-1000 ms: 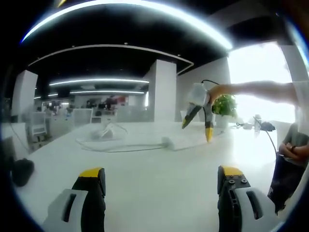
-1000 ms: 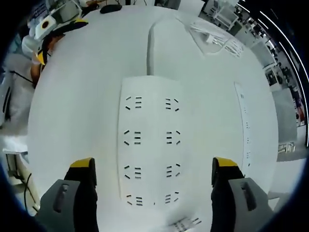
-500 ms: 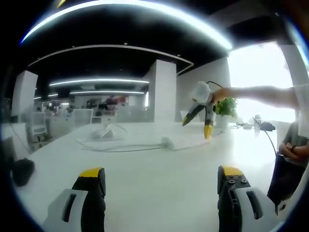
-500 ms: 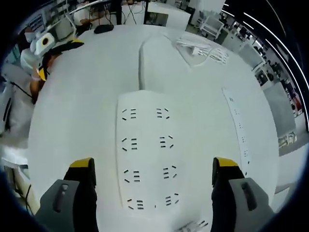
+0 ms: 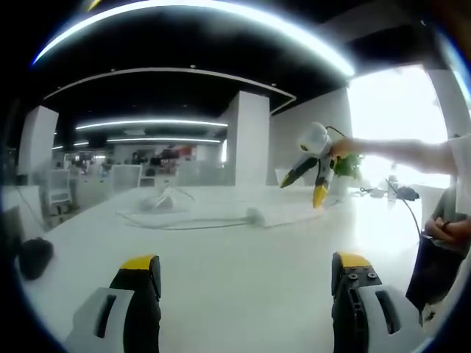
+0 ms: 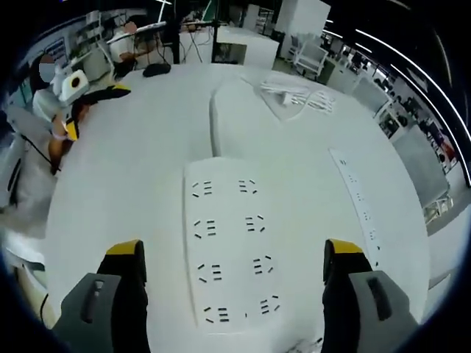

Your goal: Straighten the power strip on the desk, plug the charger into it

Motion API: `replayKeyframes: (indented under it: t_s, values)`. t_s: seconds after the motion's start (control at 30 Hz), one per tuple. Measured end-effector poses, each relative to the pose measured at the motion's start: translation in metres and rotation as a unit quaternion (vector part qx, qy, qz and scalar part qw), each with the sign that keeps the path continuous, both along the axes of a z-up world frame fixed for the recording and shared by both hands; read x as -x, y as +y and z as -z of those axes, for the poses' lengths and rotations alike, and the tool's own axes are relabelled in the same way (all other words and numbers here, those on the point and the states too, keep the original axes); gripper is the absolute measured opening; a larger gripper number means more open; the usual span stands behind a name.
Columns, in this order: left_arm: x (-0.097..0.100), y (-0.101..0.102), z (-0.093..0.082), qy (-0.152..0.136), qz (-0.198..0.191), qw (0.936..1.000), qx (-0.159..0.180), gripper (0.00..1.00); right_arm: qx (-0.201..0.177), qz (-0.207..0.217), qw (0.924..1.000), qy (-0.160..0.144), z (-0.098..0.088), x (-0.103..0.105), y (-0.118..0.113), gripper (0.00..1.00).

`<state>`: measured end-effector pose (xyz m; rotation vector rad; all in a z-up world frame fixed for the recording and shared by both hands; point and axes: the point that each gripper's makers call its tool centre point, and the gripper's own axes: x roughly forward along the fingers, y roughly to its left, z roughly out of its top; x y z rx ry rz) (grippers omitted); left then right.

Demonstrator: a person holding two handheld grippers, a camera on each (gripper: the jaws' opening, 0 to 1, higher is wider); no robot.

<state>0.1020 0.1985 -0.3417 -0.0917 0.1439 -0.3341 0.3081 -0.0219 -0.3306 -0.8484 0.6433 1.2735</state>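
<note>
Fingers of both grippers spread, empty — right gripper (image 6: 231, 268) has risen off the power strip (image 6: 232, 246).

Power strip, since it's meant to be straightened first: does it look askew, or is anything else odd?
The power strip lies slightly tilted between the open right tongs, its cord curving away. No plug sits in its sockets. The charger and coiled cable lie apart, farther up the desk.
</note>
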Motion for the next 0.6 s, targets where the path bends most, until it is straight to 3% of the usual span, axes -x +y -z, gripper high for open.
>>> replayKeyframes:
  t_s: [0.37,0.6]
  values:
    - [0.001,-0.002,-0.001,-0.001,0.002,1.0,0.002,0.99,-0.05,0.0,0.9984,-0.027,-0.033,0.009,-0.004,1.0]
    - [0.001,-0.005,-0.001,-0.001,0.005,1.0,0.002,0.99,-0.11,0.024,0.9928,-0.041,-0.054,0.001,-0.011,1.0]
